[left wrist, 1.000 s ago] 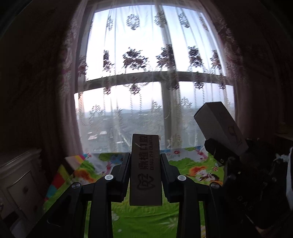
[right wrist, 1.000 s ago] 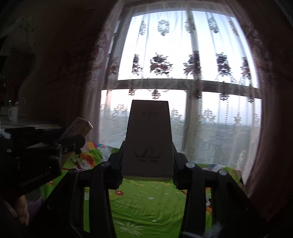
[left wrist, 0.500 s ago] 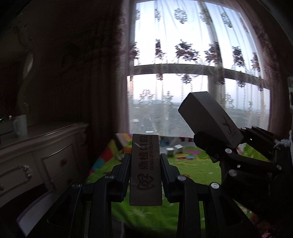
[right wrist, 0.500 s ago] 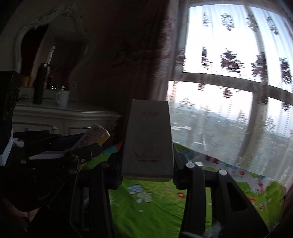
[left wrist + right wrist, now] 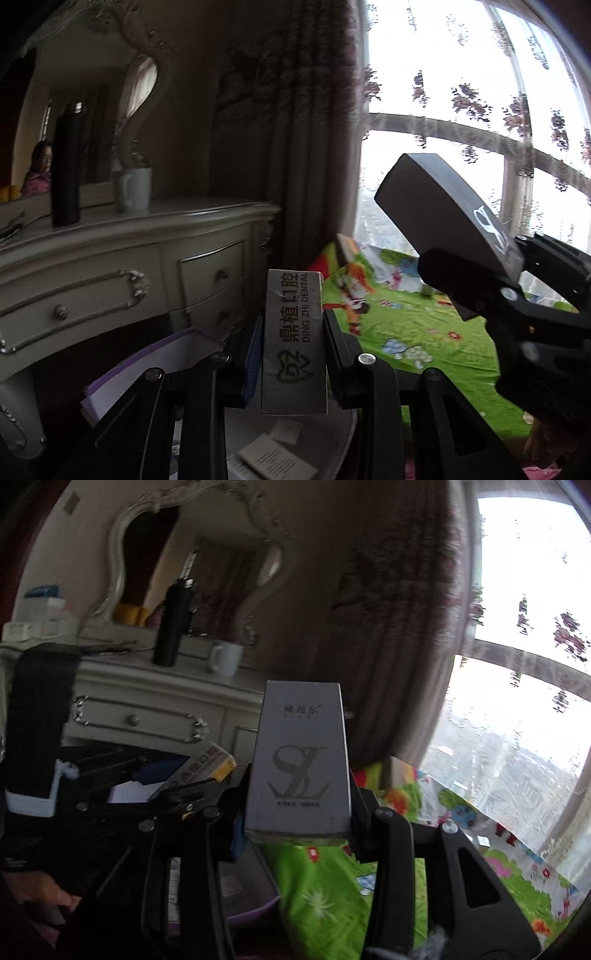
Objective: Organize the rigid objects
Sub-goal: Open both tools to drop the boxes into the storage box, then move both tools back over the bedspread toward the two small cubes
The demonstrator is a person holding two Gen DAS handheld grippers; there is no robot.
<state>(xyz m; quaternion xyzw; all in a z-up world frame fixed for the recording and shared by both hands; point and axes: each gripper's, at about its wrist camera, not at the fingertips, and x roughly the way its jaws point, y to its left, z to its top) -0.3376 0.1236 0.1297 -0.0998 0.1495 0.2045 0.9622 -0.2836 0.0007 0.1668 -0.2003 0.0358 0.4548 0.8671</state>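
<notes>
Papers (image 5: 275,456) under the box — print unreadable.

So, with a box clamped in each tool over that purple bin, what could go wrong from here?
1. The left tool and right tool sit close together; the grey SL box could knock the dental box.
2. Both boxes are gripped near their lower ends and stand tall, so they may pivot or slip.
3. The purple bin already holds items, so a drop may land crooked.

Black plastic claw (image 5: 294,354) arms with silver screws.
</notes>
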